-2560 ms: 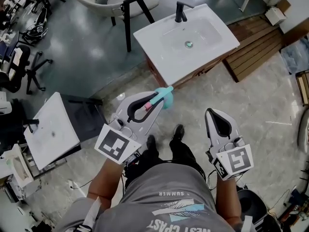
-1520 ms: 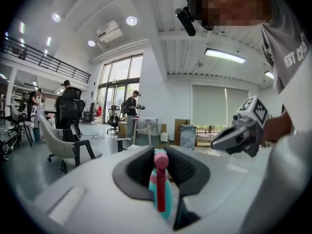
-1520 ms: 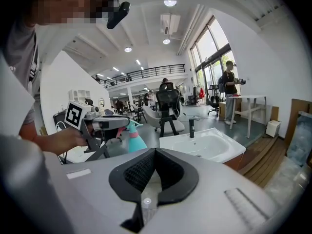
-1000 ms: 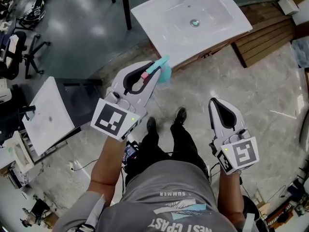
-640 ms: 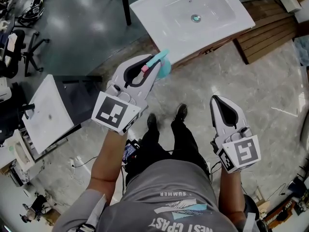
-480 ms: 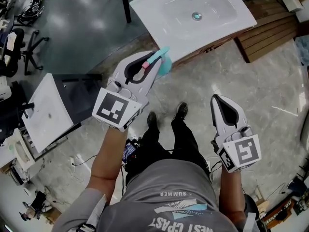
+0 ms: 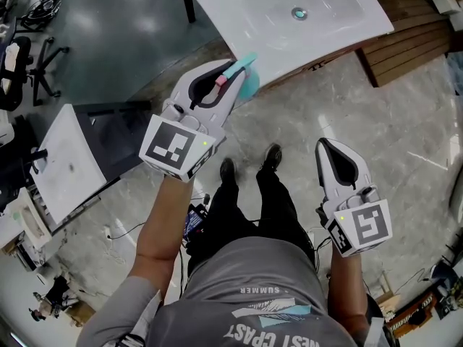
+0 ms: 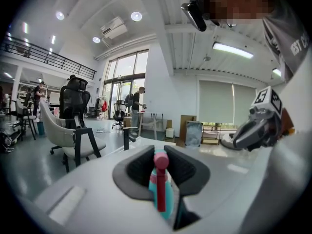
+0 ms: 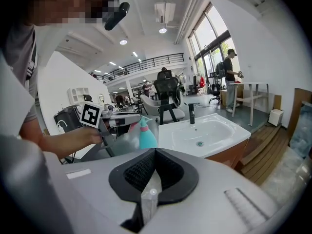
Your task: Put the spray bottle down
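A teal spray bottle with a pink trigger hangs in the air, and my left gripper is shut on its neck. It sits just off the near-left corner of the white sink basin. In the left gripper view the bottle stands upright between the dark pads, my left gripper clamped on it. My right gripper hangs lower at the right over the marble floor, jaws together and empty. In the right gripper view, past my right gripper, I see the bottle beside the sink basin.
A black faucet stands at the sink's far edge. A white slab on a dark stand lies at the left, with office chairs beyond it. Wooden slats lie to the right of the sink. The person's shoes are below.
My left gripper has carried the bottle forward and down, closer to the sink's near corner. My right gripper has sunk a little and stays shut.
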{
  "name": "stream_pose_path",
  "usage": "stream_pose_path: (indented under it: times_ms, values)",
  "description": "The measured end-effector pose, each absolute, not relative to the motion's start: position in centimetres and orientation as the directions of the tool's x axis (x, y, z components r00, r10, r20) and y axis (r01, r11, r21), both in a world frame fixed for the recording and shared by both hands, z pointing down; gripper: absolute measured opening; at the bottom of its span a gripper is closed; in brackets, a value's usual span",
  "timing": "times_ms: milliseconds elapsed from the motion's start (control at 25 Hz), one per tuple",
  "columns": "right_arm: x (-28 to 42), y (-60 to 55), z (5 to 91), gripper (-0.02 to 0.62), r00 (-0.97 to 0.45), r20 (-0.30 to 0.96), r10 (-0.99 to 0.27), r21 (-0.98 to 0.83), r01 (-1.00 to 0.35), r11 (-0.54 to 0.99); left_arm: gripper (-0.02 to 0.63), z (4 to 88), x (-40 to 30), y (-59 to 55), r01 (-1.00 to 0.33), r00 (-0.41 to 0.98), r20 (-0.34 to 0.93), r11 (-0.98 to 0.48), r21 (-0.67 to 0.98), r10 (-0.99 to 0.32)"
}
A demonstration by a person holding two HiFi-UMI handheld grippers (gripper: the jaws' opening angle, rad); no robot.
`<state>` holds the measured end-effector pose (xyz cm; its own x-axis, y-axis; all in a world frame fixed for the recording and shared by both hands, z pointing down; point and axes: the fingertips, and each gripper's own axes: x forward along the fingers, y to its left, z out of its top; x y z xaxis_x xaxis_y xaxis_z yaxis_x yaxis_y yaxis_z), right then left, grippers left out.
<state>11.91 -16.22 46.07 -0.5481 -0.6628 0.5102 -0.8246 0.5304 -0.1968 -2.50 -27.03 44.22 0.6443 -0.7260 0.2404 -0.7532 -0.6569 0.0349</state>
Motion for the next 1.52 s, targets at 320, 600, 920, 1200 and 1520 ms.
stream_pose_path:
  times_ms: [320,600,920,1200,1520]
  values:
    - [11.7,-17.3,48.3,0.002,-0.546,0.530,-0.648,-0.211,-0.826,0.524,0.058,46.7,-2.4,-29.2,-0.758,0.642,0.238,-0.650,0.054,-0.729]
    - [12.2,-17.9,50.2,0.002,-0.540,0.552,-0.636,-0.221,-0.830,0.513,0.058,48.7,-1.9,-31.1,-0.763,0.640,0.227,-0.642,0.077,-0.734]
    - [12.5,-18.2,51.9,0.002,-0.540,0.572,-0.618,-0.233,-0.829,0.509,0.058,50.0,-1.2,-32.8,-0.768,0.638,0.209,-0.633,0.100,-0.741]
    - [12.7,-18.6,52.8,0.003,-0.540,0.582,-0.608,-0.240,-0.828,0.507,0.058,51.1,-1.0,-33.7,-0.772,0.634,0.193,-0.624,0.120,-0.749]
    - [12.7,-18.7,53.5,0.002,-0.539,0.592,-0.599,-0.246,-0.829,0.503,0.058,50.9,-0.9,-34.4,-0.766,0.643,0.163,-0.632,0.118,-0.749]
